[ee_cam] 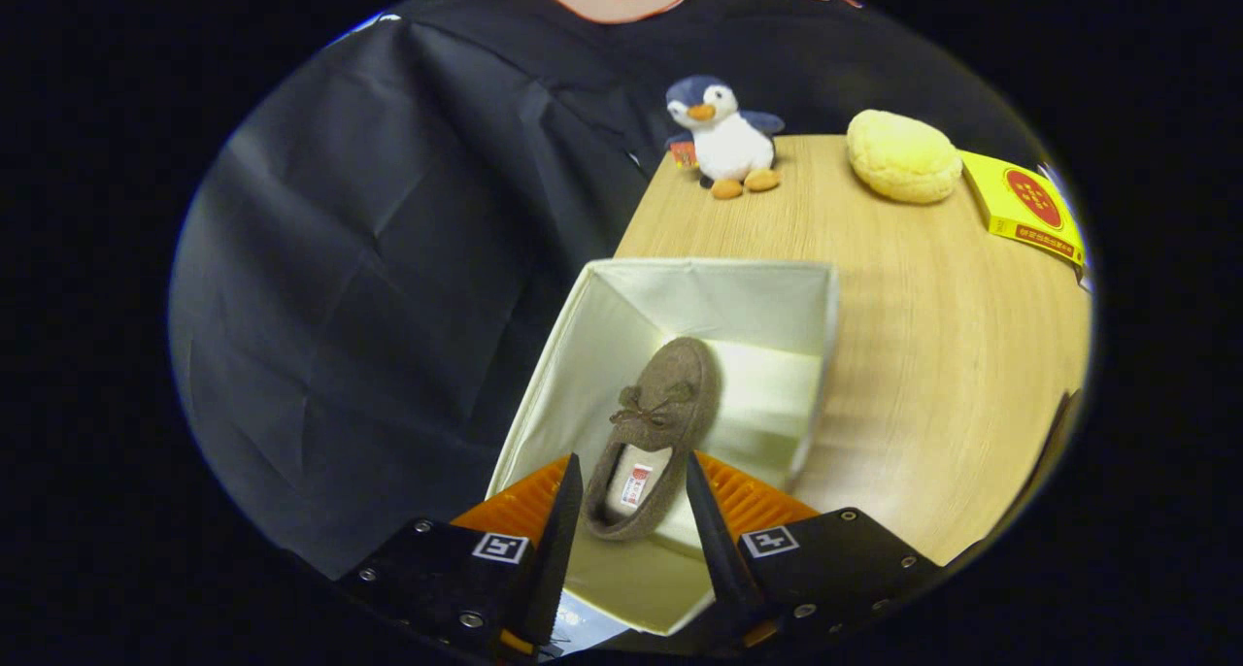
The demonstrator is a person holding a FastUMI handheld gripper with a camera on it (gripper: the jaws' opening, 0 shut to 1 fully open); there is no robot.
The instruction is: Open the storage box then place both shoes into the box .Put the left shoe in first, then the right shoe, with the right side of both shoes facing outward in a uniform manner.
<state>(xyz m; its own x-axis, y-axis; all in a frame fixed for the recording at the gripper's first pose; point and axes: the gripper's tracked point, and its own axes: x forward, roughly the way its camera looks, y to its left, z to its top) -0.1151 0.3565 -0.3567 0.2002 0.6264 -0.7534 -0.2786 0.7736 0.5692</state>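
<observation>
One brown slipper lies inside the open storage box.

The tool hangs over the near end of the cream fabric storage box, its two fingers spread apart with the heel of the slipper showing between them, gripping nothing. The slipper's toe points toward the far wall of the box. On the wooden worktop beyond the box sit a plush penguin, a yellow sponge and a yellow carton.

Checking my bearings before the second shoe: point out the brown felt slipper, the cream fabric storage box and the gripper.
brown felt slipper (670,394), gripper view, on its toe top.
cream fabric storage box (719,302), gripper view, on its far inner wall.
gripper (631,486), gripper view, midway between open fingertips flanking the slipper's heel.
</observation>
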